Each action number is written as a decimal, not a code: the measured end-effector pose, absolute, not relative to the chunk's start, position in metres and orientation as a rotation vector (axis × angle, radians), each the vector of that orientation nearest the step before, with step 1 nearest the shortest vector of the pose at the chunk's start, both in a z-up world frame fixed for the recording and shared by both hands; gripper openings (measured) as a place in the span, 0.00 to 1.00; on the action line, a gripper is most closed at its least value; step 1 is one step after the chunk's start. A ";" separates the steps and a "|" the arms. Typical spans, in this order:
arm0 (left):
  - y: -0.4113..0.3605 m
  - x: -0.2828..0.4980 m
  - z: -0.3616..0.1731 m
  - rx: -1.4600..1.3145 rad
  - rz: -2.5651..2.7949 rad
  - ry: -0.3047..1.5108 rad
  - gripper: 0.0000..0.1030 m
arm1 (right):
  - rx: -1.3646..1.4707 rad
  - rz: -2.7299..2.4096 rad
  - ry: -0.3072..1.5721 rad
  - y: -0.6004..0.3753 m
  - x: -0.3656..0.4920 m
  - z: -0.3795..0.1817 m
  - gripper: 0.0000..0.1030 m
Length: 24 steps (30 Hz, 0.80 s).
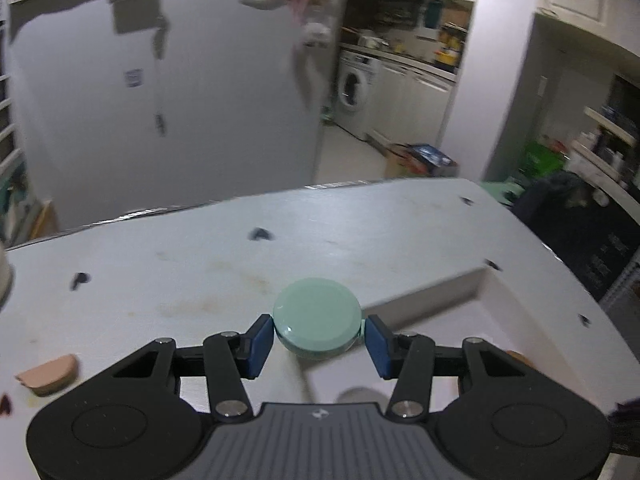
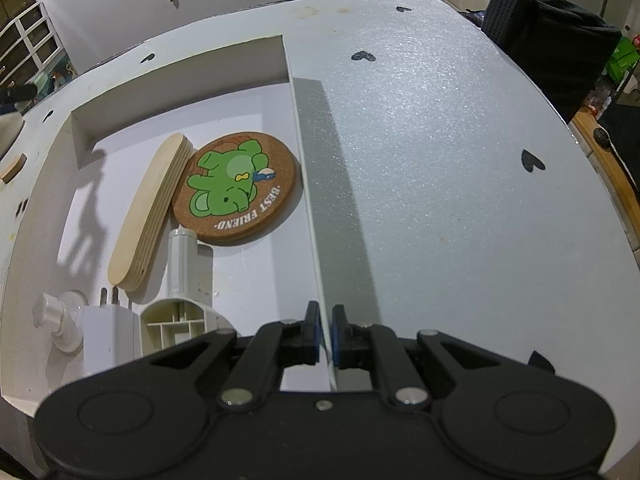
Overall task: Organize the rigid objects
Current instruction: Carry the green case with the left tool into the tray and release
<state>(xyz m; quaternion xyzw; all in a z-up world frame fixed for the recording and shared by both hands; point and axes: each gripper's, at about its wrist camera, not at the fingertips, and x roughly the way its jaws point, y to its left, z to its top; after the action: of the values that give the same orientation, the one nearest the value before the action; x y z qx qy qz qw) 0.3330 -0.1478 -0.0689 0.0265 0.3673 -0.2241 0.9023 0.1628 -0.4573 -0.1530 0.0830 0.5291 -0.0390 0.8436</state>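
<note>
Held thing: a mint-green round disc (image 1: pixel 318 318), clamped by its rim between the blue pads of the left hand-held gripper (image 1: pixel 319 338), raised above the tabletop (image 1: pixel 200 264), just beside the white tray's (image 2: pixel 180 66) edge.
Handling: looks rigid, light and glossy, so probably slippery; the rim across its widest part seems the safest hold.
Right hand-held gripper (image 2: pixel 325 334): pinched nearly shut on the tray's thin upright wall (image 2: pixel 310 184).
Tray contents: cork coaster (image 2: pixel 240 188), wooden oval (image 2: pixel 150 212), white plug (image 2: pixel 106 334), plastic parts.
Surface: white foam-like sheet, stained, dotted with black hearts.
Room: dim; a washing machine (image 1: pixel 356 88) beyond the tabletop.
</note>
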 end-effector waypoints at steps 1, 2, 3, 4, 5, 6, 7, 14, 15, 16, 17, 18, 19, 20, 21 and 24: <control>-0.155 0.328 -0.070 0.060 -0.485 0.771 0.49 | 0.175 -0.082 1.117 -0.458 0.162 -0.153 0.08; -0.162 0.323 -0.072 0.067 -0.506 0.784 0.49 | 0.175 -0.082 1.116 -0.457 0.162 -0.153 0.08; -0.170 0.318 -0.075 0.075 -0.529 0.801 0.49 | 0.175 -0.082 1.115 -0.457 0.162 -0.153 0.08; -0.178 0.313 -0.078 0.084 -0.551 0.820 0.49 | 0.175 -0.082 1.115 -0.457 0.162 -0.153 0.08; -0.184 0.308 -0.082 0.093 -0.571 0.837 0.49 | 0.174 -0.082 1.115 -0.457 0.162 -0.153 0.08; -0.190 0.302 -0.086 0.103 -0.591 0.855 0.49 | 0.174 -0.082 1.115 -0.457 0.162 -0.153 0.08; -0.196 0.296 -0.091 0.116 -0.608 0.875 0.49 | 0.174 -0.082 1.114 -0.457 0.162 -0.153 0.08; -0.217 0.269 -0.125 0.191 -0.661 0.968 0.49 | 0.171 -0.082 1.112 -0.456 0.162 -0.152 0.08; -0.218 0.266 -0.129 0.199 -0.658 0.978 0.49 | 0.172 -0.082 1.112 -0.456 0.162 -0.152 0.08; -0.219 0.265 -0.133 0.207 -0.654 0.989 0.49 | 0.172 -0.082 1.112 -0.456 0.162 -0.152 0.08; -0.220 0.263 -0.135 0.218 -0.649 0.999 0.49 | 0.172 -0.082 1.113 -0.456 0.162 -0.152 0.08; -0.222 0.261 -0.138 0.232 -0.645 1.007 0.49 | 0.171 -0.082 1.113 -0.456 0.162 -0.152 0.08; -0.223 0.260 -0.141 0.246 -0.639 1.018 0.49 | 0.170 -0.081 1.113 -0.456 0.162 -0.152 0.08; -0.226 0.258 -0.143 0.260 -0.631 1.025 0.49 | 0.168 -0.080 1.113 -0.456 0.162 -0.152 0.07; -0.226 0.257 -0.146 0.275 -0.621 1.032 0.49 | 0.165 -0.078 1.113 -0.456 0.162 -0.152 0.07; -0.226 0.256 -0.151 0.303 -0.605 1.035 0.49 | 0.155 -0.073 1.114 -0.455 0.163 -0.152 0.07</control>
<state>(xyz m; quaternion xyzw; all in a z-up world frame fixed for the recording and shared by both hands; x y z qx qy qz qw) 0.2561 -0.2261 -0.1506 0.1418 0.4853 -0.2836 0.8148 0.1626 -0.4548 -0.1518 0.0732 0.5279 -0.0348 0.8454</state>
